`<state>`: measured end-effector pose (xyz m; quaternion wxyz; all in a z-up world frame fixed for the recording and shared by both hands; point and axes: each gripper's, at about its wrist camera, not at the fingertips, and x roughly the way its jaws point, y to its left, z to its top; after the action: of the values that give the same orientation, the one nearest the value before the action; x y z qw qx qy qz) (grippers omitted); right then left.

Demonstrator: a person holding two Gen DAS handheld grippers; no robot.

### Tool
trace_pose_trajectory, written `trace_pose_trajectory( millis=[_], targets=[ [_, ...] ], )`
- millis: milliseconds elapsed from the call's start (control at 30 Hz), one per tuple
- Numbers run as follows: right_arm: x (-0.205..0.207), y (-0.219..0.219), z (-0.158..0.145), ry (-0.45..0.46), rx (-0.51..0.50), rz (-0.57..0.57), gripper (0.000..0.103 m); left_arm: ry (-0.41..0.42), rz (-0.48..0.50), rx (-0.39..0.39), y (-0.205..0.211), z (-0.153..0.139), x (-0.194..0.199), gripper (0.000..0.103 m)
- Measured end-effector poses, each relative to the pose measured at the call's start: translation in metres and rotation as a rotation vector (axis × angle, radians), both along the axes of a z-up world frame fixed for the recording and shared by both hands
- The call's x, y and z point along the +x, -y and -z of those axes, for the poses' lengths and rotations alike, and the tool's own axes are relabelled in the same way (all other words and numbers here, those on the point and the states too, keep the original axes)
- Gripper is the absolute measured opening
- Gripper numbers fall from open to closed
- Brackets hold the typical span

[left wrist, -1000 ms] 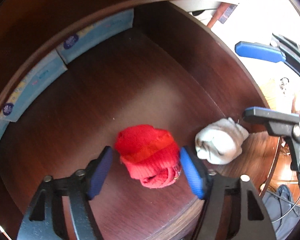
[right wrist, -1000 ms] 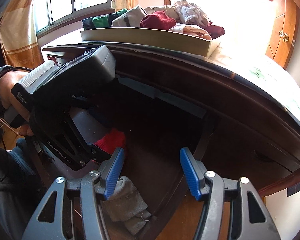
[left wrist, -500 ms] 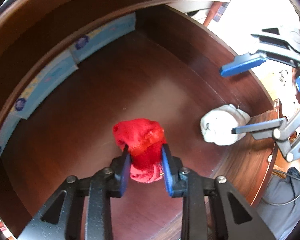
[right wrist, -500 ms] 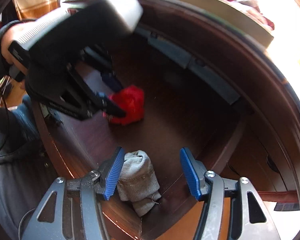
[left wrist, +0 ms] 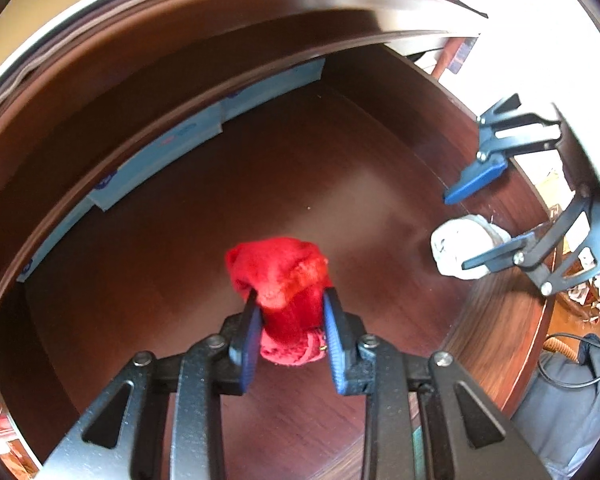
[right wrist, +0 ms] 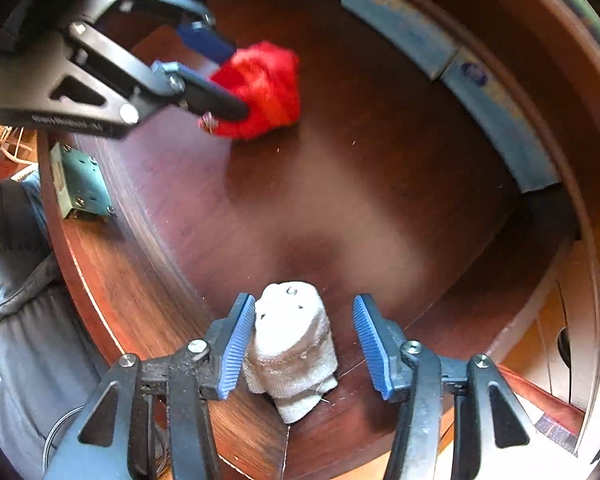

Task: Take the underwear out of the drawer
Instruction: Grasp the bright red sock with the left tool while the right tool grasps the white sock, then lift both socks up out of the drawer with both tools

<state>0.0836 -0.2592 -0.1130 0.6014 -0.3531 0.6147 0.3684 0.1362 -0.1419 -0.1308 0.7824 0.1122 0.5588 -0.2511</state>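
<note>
A red rolled bundle of underwear (left wrist: 280, 280) is pinched between the blue pads of my left gripper (left wrist: 290, 328), inside the dark wooden drawer (left wrist: 260, 168). It also shows in the right wrist view (right wrist: 264, 88), held just above the drawer floor (right wrist: 340, 200). A grey-white rolled bundle (right wrist: 290, 344) lies in the drawer's front corner. My right gripper (right wrist: 304, 344) is open around it, the left pad touching it, the right pad apart. The grey-white bundle (left wrist: 464, 248) and the right gripper (left wrist: 476, 224) show in the left wrist view.
Pale blue packets (left wrist: 160, 156) line the drawer's back wall, also seen in the right wrist view (right wrist: 460, 72). A metal bracket (right wrist: 80, 184) sits on the drawer's front wall. The person's grey clothing (right wrist: 16, 320) is beyond the front edge.
My left gripper closed on the red bundle and raised it a little. My right gripper swung down into the drawer and came around the grey-white bundle, staying open.
</note>
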Motion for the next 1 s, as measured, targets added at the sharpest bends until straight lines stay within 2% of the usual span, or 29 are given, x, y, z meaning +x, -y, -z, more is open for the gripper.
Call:
trace_pose_trajectory(
  millis=[133,200,300,467,633,667,733,767,800,1000],
  targets=[
    [0.009,-0.004,0.011,-0.049,-0.032,0.013,0.043,0.003,-0.005,-0.018,-0.013,0.002,0.003,0.027],
    [0.013,-0.01,0.015,-0.066,-0.03,0.01,0.031,0.003,-0.012,-0.026,-0.018,0.003,0.009,0.027],
    [0.018,-0.016,0.012,-0.003,-0.032,-0.008,0.021,0.001,-0.031,-0.036,-0.023,0.005,0.013,0.027],
    [0.03,-0.03,-0.003,0.08,0.048,0.045,0.019,0.002,-0.057,-0.046,-0.028,0.006,0.016,0.027],
    [0.047,-0.048,-0.01,0.092,0.113,0.108,0.019,-0.002,-0.083,-0.057,-0.034,0.01,0.018,0.027],
    [0.046,-0.049,-0.009,0.082,0.118,0.119,0.022,-0.002,-0.087,-0.062,-0.036,0.01,0.018,0.027],
    [0.053,-0.047,-0.007,0.097,0.101,0.117,0.043,-0.003,-0.094,-0.071,-0.039,0.01,0.019,0.027],
    [0.052,-0.044,-0.006,0.096,0.098,0.105,0.058,-0.005,-0.098,-0.074,-0.038,0.01,0.018,0.027],
    [0.051,-0.038,-0.006,0.093,0.1,0.097,0.062,-0.006,-0.1,-0.077,-0.038,0.011,0.019,0.027],
    [0.047,-0.028,-0.007,0.086,0.061,0.086,0.062,0.0,-0.1,-0.073,-0.041,0.01,0.019,0.027]
  ],
)
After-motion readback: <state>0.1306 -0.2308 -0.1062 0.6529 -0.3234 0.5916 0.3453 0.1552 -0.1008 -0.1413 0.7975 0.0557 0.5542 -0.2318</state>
